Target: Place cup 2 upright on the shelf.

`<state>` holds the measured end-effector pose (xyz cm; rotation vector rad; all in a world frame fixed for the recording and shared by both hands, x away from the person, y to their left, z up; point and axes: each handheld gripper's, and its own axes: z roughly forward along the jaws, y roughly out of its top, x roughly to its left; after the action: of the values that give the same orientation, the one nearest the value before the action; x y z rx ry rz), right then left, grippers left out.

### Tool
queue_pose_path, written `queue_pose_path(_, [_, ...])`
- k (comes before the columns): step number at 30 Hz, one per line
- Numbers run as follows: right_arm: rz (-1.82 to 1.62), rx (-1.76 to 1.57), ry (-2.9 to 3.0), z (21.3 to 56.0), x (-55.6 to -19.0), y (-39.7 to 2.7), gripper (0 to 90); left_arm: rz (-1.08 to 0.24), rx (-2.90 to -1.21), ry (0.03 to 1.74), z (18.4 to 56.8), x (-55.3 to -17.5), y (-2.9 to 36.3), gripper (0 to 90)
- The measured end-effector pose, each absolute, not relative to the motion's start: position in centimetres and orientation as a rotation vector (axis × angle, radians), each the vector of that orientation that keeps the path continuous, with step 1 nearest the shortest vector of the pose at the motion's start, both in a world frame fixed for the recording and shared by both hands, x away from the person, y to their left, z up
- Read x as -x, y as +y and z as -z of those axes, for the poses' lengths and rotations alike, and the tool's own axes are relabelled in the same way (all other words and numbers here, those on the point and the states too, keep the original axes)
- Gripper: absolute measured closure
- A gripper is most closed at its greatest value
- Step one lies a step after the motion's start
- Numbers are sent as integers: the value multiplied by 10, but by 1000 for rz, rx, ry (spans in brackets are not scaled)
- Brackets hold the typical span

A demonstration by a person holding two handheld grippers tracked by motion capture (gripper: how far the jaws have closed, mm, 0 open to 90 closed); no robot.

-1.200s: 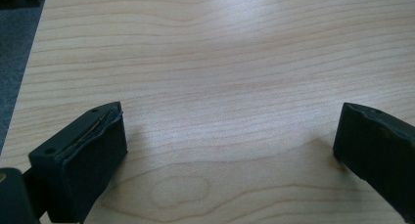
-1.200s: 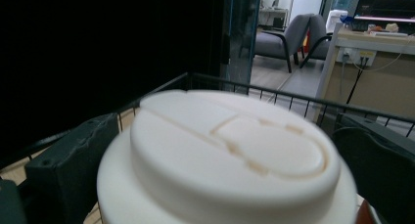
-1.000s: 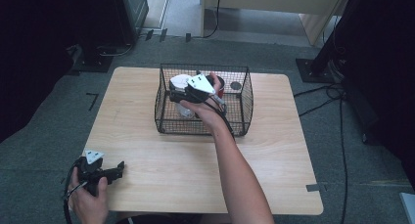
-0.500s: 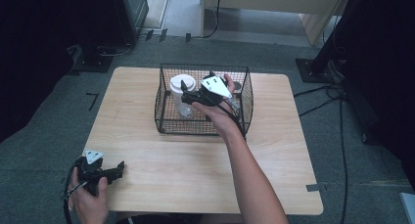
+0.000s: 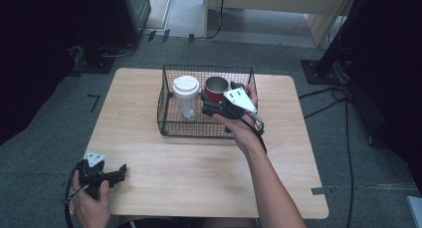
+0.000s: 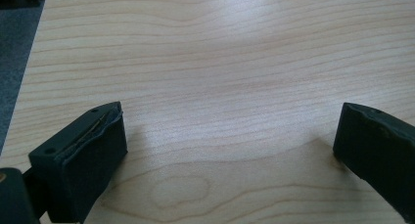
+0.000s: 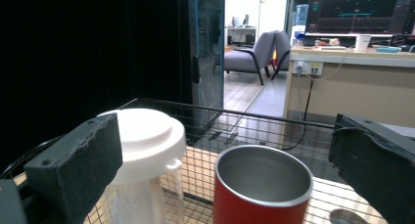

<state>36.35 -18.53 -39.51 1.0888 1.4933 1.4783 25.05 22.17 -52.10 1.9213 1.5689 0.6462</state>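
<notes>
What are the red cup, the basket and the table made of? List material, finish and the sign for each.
Red cup: likely steel, dull brushed silver inside, matte red coat outside.
Basket: thin dark wire mesh, likely coated metal; open grid you see through.
Table: pale wood or wood-look laminate, smooth; grain lines show, which of the two is unclear.

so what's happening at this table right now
A person holds a two-jaw gripper in each hand at a light wooden table. The right gripper is at the black wire basket, jaws open around a red metal cup standing beside a clear bottle with a white lid. The left gripper rests open at the table's near left corner, holding nothing.
</notes>
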Motion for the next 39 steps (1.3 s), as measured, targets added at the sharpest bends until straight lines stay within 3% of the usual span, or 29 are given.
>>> queue_pose_path(39, [-1391, -1199, 1399, 438, -277, -304, 0, -647, -1921, 1568, 521, -250, 222, 0])
